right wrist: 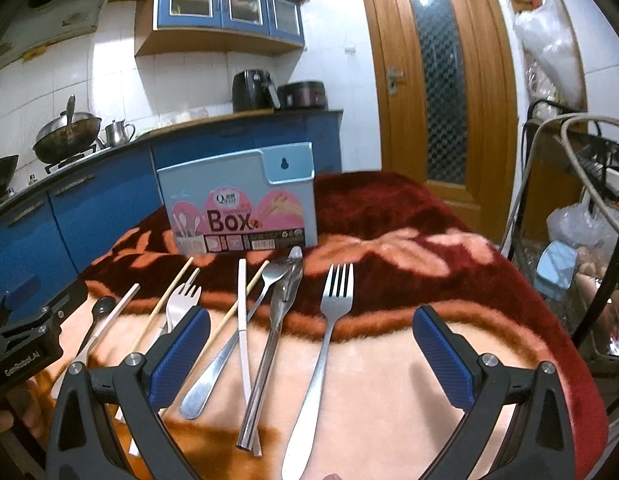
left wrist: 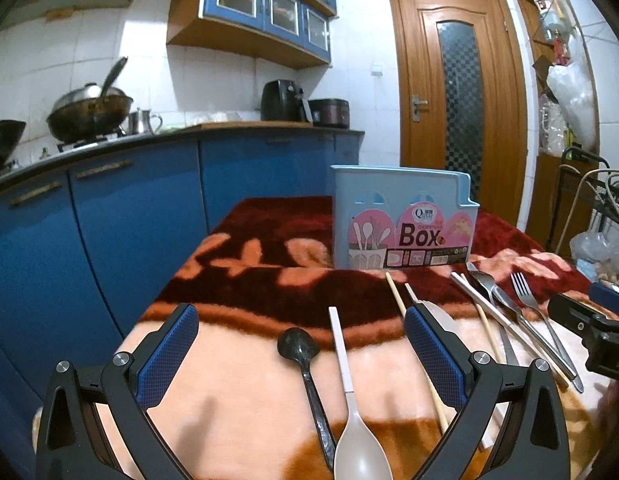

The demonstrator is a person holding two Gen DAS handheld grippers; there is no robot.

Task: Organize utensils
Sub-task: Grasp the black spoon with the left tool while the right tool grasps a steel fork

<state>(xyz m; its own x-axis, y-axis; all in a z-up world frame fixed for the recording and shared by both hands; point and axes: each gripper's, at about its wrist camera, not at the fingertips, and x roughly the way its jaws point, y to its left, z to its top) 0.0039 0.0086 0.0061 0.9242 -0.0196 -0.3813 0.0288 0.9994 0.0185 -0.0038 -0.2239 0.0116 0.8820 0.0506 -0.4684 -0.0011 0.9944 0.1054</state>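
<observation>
A table draped in a red and peach floral blanket [right wrist: 389, 208] fills both wrist views. At its far side stands an upright pale blue utensil box [left wrist: 401, 224] [right wrist: 237, 200] labelled "Box". The left gripper [left wrist: 301, 344] hovers above the near edge, blue-padded fingers [left wrist: 167, 356] spread wide and gripping nothing. The right gripper [right wrist: 311, 352] is likewise released, empty, further right. Utensils lie flat in a loose row on the blanket, well short of the box. Between the left gripper's fingers: a black spoon [left wrist: 305, 364] and, just beside it, a white spoon [left wrist: 351, 412]. Between the right gripper's fingers: a steel fork [right wrist: 329, 340], a steel knife [right wrist: 275, 328], a steel spoon [right wrist: 233, 344] and a white chopstick [right wrist: 243, 328]. Wooden chopsticks [right wrist: 165, 304] and a white plastic fork [right wrist: 181, 300] lie left of these
</observation>
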